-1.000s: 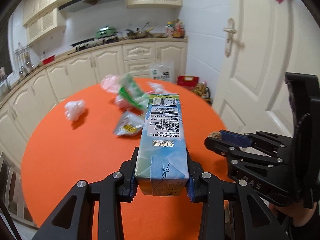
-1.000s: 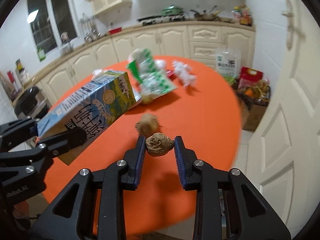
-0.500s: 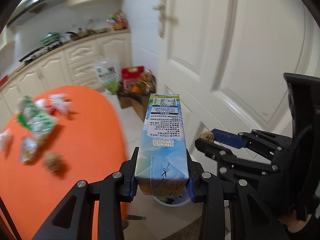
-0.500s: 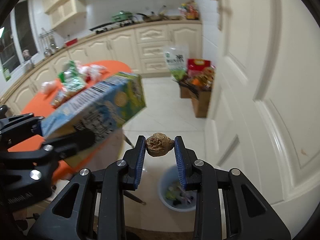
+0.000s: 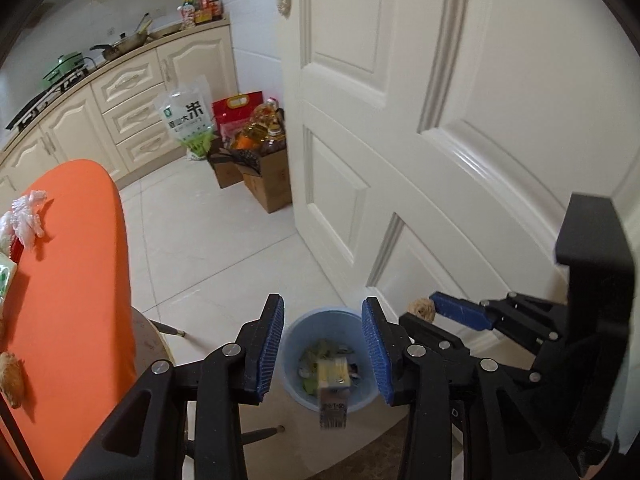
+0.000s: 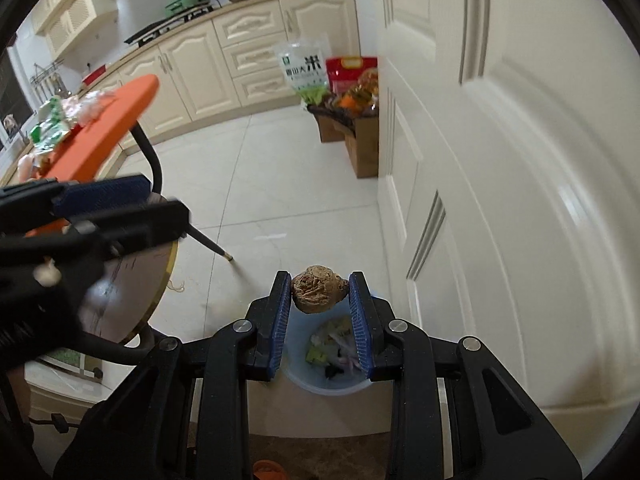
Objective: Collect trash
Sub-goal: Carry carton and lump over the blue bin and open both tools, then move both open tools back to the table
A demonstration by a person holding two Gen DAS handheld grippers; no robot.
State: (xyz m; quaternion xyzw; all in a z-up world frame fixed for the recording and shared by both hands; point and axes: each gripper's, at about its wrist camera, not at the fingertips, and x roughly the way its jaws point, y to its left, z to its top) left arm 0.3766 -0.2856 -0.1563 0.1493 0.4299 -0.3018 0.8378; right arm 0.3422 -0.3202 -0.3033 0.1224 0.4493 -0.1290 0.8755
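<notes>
My left gripper [image 5: 323,305] hangs over a blue trash bin [image 5: 301,321] on the floor. Its jaws are opening and nothing is between them. The milk carton [image 5: 332,394], blurred, is falling into the bin just below the fingers. My right gripper [image 6: 320,280] is shut on a brown crumpled ball [image 6: 318,290] and is above the same bin [image 6: 332,388], which holds scraps. In the left wrist view the right gripper [image 5: 420,309] is at the right. In the right wrist view the left gripper [image 6: 164,200] is at the left, blurred.
A white door [image 5: 440,120] stands right behind the bin. The orange table [image 5: 72,280] is to the left with a clear plastic glove [image 5: 26,216] and a brown lump [image 5: 10,372] on it. Cardboard boxes [image 5: 268,178] and a rice bag [image 5: 186,116] stand by the cabinets.
Both grippers swung away from the table and came down over the bin. The left jaws opened and let go of the carton. The right grip on the ball is unchanged.
</notes>
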